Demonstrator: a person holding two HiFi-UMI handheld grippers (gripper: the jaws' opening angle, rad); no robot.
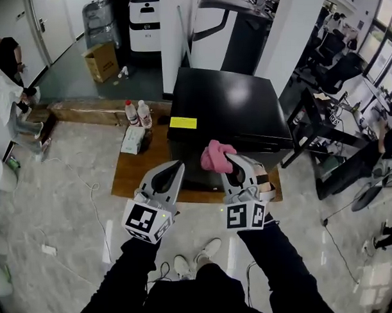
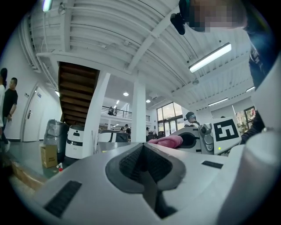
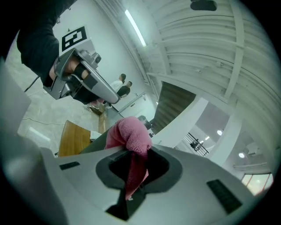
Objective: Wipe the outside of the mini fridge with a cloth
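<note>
The black mini fridge (image 1: 226, 110) lies on a low wooden platform (image 1: 129, 177) in the head view, with a yellow sticker (image 1: 182, 123) near its front left corner. My right gripper (image 1: 231, 160) is shut on a pink cloth (image 1: 214, 156), held over the fridge's front edge. The right gripper view shows the cloth (image 3: 130, 137) bunched above the closed jaws with a strip pinched between them. Beside it, my left gripper (image 1: 175, 167) hangs shut with nothing in it; its own view shows the jaws (image 2: 143, 163) pressed together, pointing up and away from the fridge.
Two bottles (image 1: 137, 112) and a wipes packet (image 1: 132, 140) sit on the platform left of the fridge. A cardboard box (image 1: 101, 61) and a white machine (image 1: 144, 23) stand behind. Desks and chairs (image 1: 334, 58) crowd the right. A cable (image 1: 94, 195) trails across the floor at left.
</note>
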